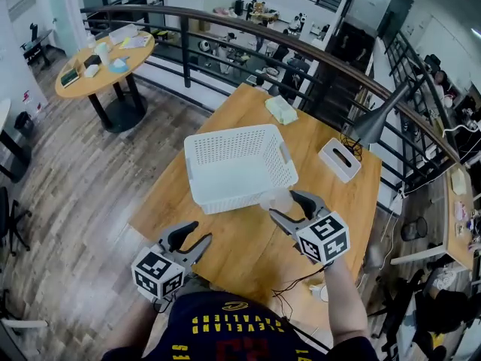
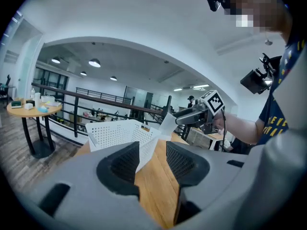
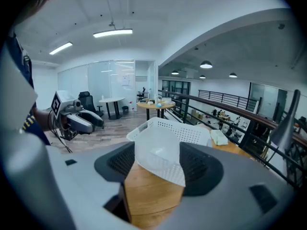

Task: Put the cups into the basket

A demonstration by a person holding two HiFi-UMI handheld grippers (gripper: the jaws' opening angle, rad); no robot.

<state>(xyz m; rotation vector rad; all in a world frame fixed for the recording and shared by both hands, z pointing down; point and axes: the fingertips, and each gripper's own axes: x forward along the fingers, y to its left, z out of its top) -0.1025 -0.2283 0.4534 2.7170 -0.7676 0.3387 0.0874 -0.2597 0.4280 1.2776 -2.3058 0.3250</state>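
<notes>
Cup, translucent white plastic, in right tongs

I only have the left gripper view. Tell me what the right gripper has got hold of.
Observer: The right gripper view shows the right gripper shut on a clear plastic cup, pinched between its jaws.
Operator: Now give me where that cup sits against the basket.
Observer: In the head view it is by the near right corner of the white basket, outside the rim and not over the opening.
Operator: Check inside the basket.
Observer: From the head view, I can see no cup in it.
</notes>
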